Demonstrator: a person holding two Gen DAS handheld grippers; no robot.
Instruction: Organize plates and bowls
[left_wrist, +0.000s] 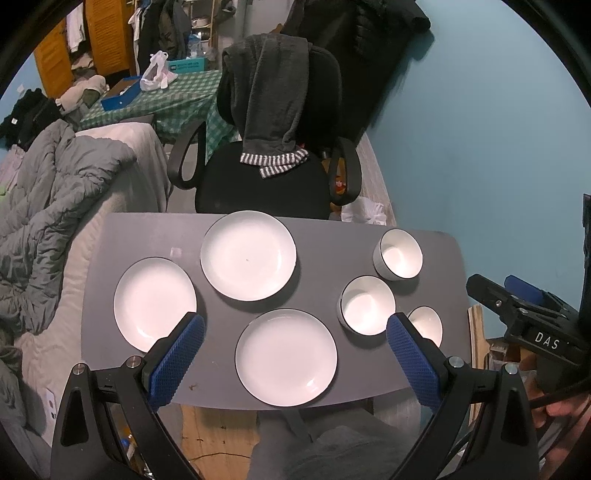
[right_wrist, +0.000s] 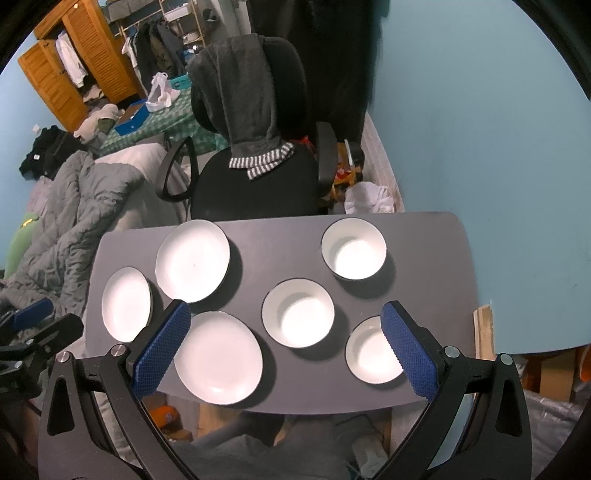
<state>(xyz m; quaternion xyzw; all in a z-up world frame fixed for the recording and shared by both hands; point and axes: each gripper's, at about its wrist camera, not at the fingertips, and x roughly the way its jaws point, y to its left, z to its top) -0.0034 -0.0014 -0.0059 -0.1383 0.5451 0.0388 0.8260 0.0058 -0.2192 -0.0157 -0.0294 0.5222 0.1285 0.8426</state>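
Three white plates lie on a grey table (left_wrist: 129, 236): a left plate (left_wrist: 154, 303), a far plate (left_wrist: 248, 255) and a near plate (left_wrist: 286, 356). Three white bowls stand on the right: a far bowl (left_wrist: 399, 257), a middle bowl (left_wrist: 367, 305) and a near bowl (left_wrist: 426, 325). In the right wrist view they show as plates (right_wrist: 126, 303), (right_wrist: 192, 260), (right_wrist: 218, 357) and bowls (right_wrist: 354, 247), (right_wrist: 298, 312), (right_wrist: 373, 349). My left gripper (left_wrist: 295, 326) hovers open and empty above the near plate. My right gripper (right_wrist: 286, 314) hovers open and empty above the middle bowl.
A black office chair (left_wrist: 266, 184) draped with a grey garment stands behind the table. A bed with a grey duvet (left_wrist: 48, 206) runs along the left. A blue wall (left_wrist: 480, 129) is on the right. The right gripper shows at the left view's right edge (left_wrist: 524, 314).
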